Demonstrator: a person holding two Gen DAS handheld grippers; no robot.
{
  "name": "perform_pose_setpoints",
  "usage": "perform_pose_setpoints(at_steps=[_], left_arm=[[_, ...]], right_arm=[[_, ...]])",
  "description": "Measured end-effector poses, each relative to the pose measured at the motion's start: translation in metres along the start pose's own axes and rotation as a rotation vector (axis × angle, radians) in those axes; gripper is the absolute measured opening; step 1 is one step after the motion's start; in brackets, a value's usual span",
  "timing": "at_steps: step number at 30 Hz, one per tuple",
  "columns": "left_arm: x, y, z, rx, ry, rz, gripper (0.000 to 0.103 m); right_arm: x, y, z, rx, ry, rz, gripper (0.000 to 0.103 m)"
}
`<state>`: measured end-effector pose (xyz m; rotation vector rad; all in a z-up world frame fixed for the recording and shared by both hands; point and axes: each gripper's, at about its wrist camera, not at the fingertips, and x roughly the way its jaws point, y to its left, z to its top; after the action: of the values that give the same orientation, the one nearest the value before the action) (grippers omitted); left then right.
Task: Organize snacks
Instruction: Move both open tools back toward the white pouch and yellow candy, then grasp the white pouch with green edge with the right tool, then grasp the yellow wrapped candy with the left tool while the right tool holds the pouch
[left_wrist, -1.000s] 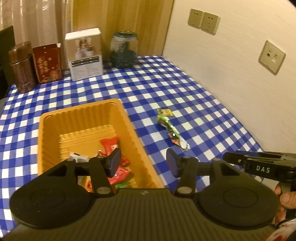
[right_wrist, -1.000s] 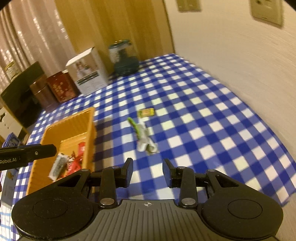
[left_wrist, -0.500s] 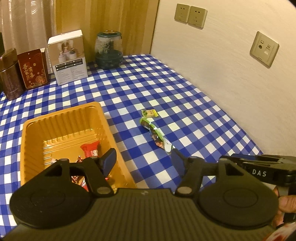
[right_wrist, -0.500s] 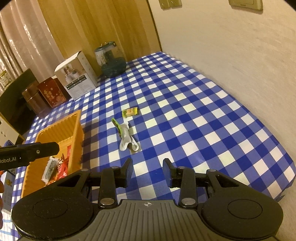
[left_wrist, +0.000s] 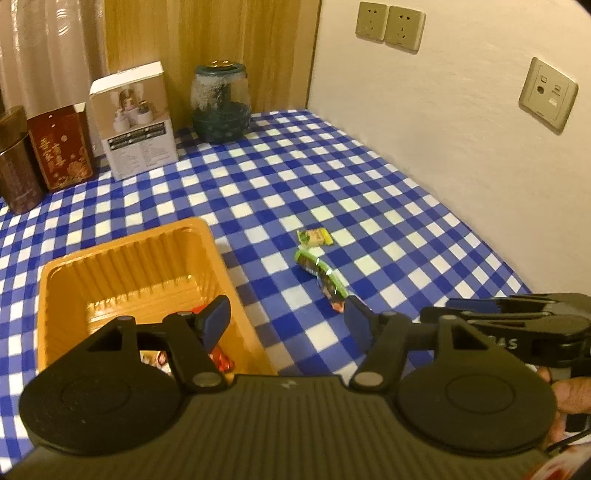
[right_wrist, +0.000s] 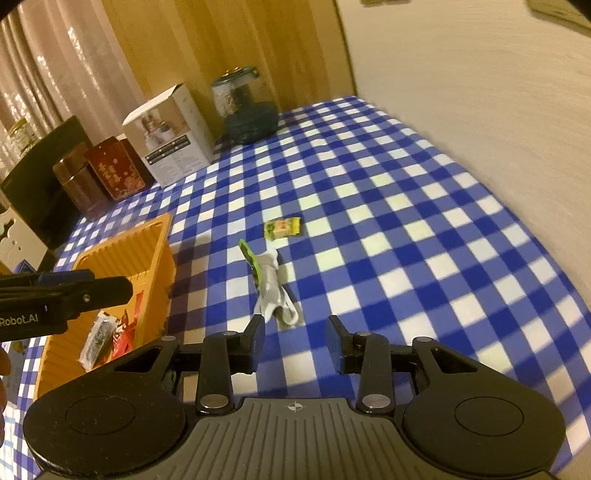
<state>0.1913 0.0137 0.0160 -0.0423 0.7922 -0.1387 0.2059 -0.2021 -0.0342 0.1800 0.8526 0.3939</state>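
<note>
On left tool (right_wrist: 62, 295): "Robot.AI" lettering.

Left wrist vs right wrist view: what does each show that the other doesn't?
Left wrist only: the wall sockets and the printed green face of the long snack packet. Right wrist only: a dark screen-like panel past the tins, and a white wrapped snack in the tray. Both: the orange tray, the small yellow-green candy, the white box and the glass jar.
</note>
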Motion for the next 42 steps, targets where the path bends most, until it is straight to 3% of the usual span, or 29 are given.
perform_pose_setpoints(at_steps=[15, 24, 28, 30, 42], left_arm=[[0.051, 0.016, 0.01, 0.036, 0.014, 0.003, 0.065], [0.061, 0.021, 0.014, 0.049, 0.014, 0.0, 0.065], [0.063, 0.021, 0.015, 0.05, 0.016, -0.001, 0.066], [0.064, 0.02, 0.015, 0.051, 0.018, 0.0, 0.066], [0.076, -0.006, 0.027, 0.089, 0.034, -0.044, 0.067]], right_arm=[[0.092, 0.007, 0.024, -0.105, 0.066, 0.06, 0.037], [0.128, 0.011, 0.03, -0.159, 0.093, 0.067, 0.037], [0.132, 0.016, 0.03, -0.182, 0.088, 0.062, 0.036], [0.132, 0.018, 0.029, -0.2, 0.088, 0.053, 0.027], [0.095, -0.01, 0.03, -0.181, 0.025, -0.008, 0.027]])
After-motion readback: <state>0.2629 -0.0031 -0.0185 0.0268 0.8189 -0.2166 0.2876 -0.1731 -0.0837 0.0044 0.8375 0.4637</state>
